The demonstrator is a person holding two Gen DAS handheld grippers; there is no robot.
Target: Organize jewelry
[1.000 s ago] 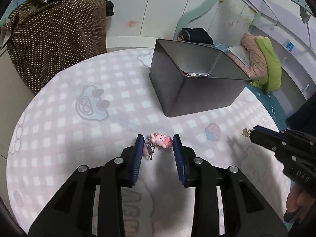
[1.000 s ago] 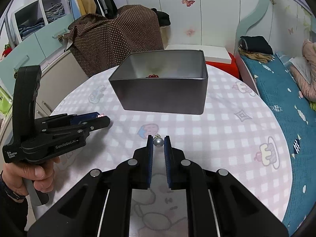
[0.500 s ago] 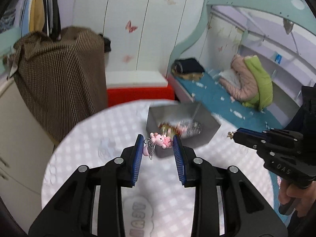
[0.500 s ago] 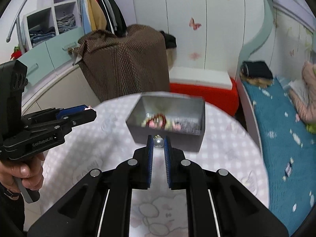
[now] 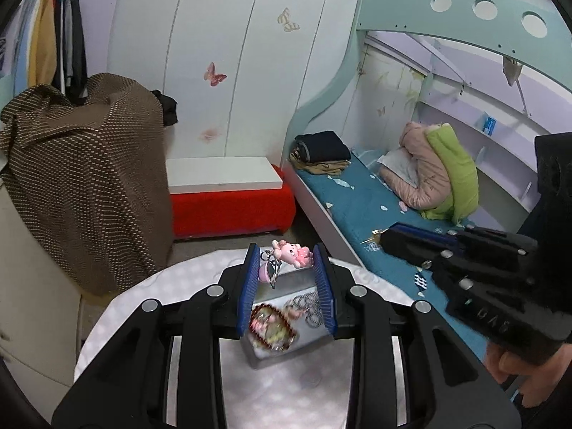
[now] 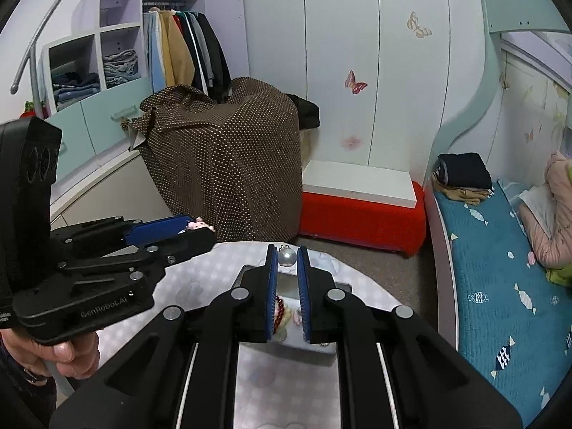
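My left gripper (image 5: 285, 255) is shut on a pink bunny keychain (image 5: 290, 251) with a ring and small pink charm hanging at its left. It hovers high above the grey metal box (image 5: 286, 352), where bead bracelets (image 5: 270, 325) and silver rings lie. My right gripper (image 6: 286, 257) is shut on a silver pearl earring (image 6: 286, 256), also held above the grey metal box (image 6: 323, 346). Red beads (image 6: 279, 309) show inside it. In the right wrist view the left gripper (image 6: 195, 227) sits at the left. In the left wrist view the right gripper (image 5: 379, 237) sits at the right.
The round table (image 5: 118, 318) wears a pink checked cloth. Beyond it stand a brown dotted cover (image 5: 82, 178), a red bench with a white top (image 5: 228, 200) and a bed with a teal sheet (image 5: 357, 200). A hand (image 6: 64, 354) grips the left tool.
Both grippers rose well above the table with their items still held. The box, once ahead of the fingertips, now lies below and between the fingers in both views.
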